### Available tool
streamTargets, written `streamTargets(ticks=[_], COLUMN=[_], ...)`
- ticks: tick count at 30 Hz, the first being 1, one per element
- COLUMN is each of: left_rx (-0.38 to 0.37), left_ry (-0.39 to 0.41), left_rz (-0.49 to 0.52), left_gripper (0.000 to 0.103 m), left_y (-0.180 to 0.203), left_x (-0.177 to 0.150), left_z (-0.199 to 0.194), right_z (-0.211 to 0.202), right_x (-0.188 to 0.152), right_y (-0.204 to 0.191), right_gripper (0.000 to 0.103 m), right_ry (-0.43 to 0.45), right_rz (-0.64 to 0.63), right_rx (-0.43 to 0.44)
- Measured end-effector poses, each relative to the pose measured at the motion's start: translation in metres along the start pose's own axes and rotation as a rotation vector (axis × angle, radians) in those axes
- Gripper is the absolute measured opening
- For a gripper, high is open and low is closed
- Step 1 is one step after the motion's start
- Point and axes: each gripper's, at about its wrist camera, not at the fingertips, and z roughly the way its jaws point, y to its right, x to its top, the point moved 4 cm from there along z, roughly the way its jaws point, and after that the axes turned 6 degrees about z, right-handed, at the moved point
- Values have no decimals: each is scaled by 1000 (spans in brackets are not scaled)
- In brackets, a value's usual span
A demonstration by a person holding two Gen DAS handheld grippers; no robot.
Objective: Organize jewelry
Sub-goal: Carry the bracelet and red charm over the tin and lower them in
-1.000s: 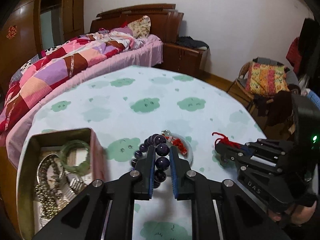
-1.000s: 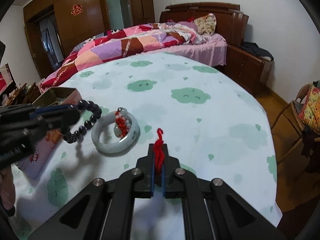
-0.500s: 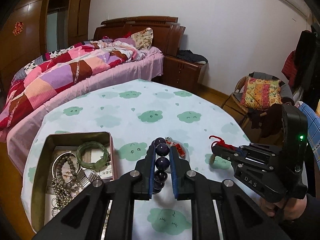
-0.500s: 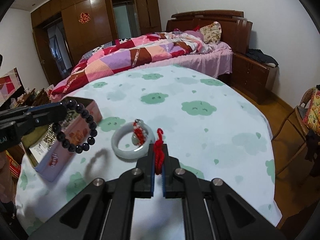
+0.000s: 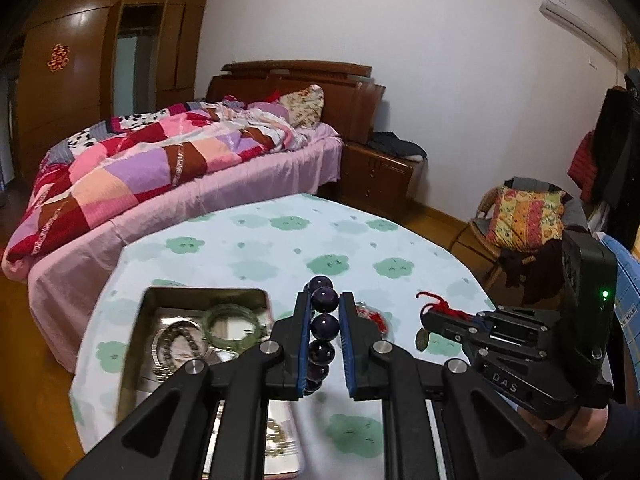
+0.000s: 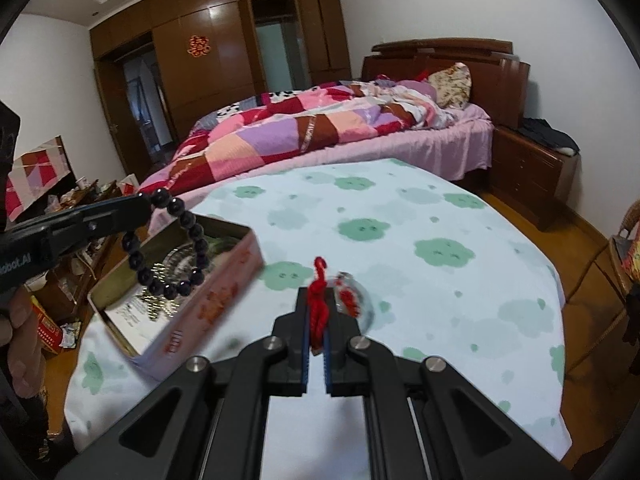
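Bead bracelet (image 6: 168, 248): dark beads, pinched in left gripper (image 5: 324, 312), hanging in the air over the tin (image 6: 224, 280)
Red cord (image 6: 318, 300): clamped in right gripper (image 6: 316, 312) – jaws pressed tight, lifted off table (image 6: 440, 280)
Tin: open, on table's left side w/ green bangle (image 5: 232, 326) & chains inside
Bed (image 6: 320, 120): behind table

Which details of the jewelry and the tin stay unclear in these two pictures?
- Dark bead bracelet: left wrist view, its lower loop is hidden behind the left claw.
- Red cord: right wrist view, what hangs from it is hidden under the right claw.
- Pale bangle: right wrist view, blurred and partly covered.
- Tin: both views, its small contents are too blurred to identify.
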Motion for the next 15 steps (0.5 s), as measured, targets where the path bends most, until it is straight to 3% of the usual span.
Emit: streamTargets(ticks=[15], left_rx=[88], left_ry=[16], left_rz=[-59], left_gripper=[13], left_y=[-45], left_x=[-9], left_z=[-22], right_z=[12], right_x=[14], right_y=[-67], right_gripper=[7], right_ry=[-9], right_rz=[-111], right_rx=[105])
